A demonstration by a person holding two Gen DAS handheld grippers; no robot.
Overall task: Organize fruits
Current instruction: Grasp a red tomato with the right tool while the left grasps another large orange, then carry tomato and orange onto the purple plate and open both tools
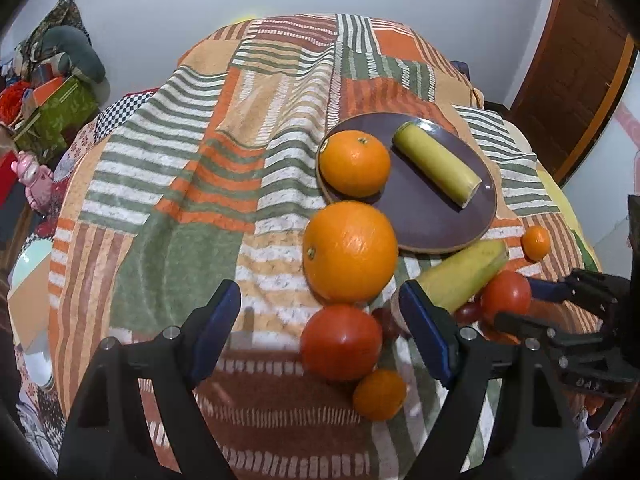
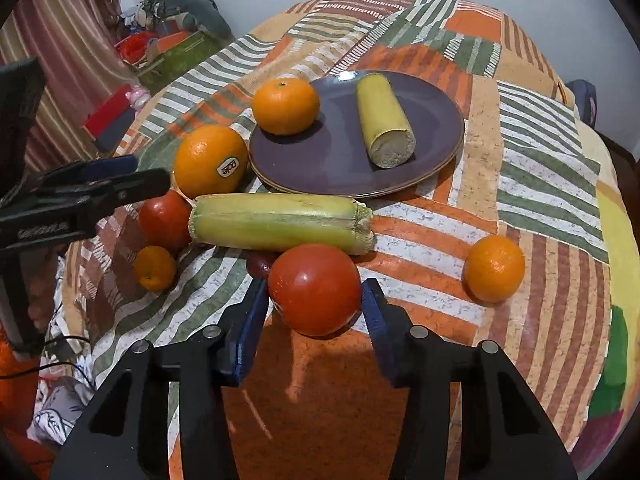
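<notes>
A purple plate (image 2: 420, 108) (image 1: 432, 216) holds an orange (image 2: 285, 105) (image 1: 354, 163) and a short yellow-green stalk piece (image 2: 384, 120) (image 1: 436, 162). In front of it on the cloth lie a big orange (image 2: 211, 161) (image 1: 350, 252), a long green stalk (image 2: 280, 222) (image 1: 464, 274), two tomatoes (image 2: 315, 289) (image 2: 165, 220) and small oranges (image 2: 494, 268) (image 2: 155, 268). My right gripper (image 2: 316, 316) is open, its jaws on either side of the near tomato, which also shows in the left wrist view (image 1: 506, 294). My left gripper (image 1: 320, 336) is open and empty above the other tomato (image 1: 341, 342).
A striped patchwork cloth (image 1: 180, 184) covers the round table. A green box and clutter (image 1: 60, 108) stand beyond the left edge, a wooden door (image 1: 576, 64) at the right. A dark grape (image 2: 259, 265) lies by the stalk.
</notes>
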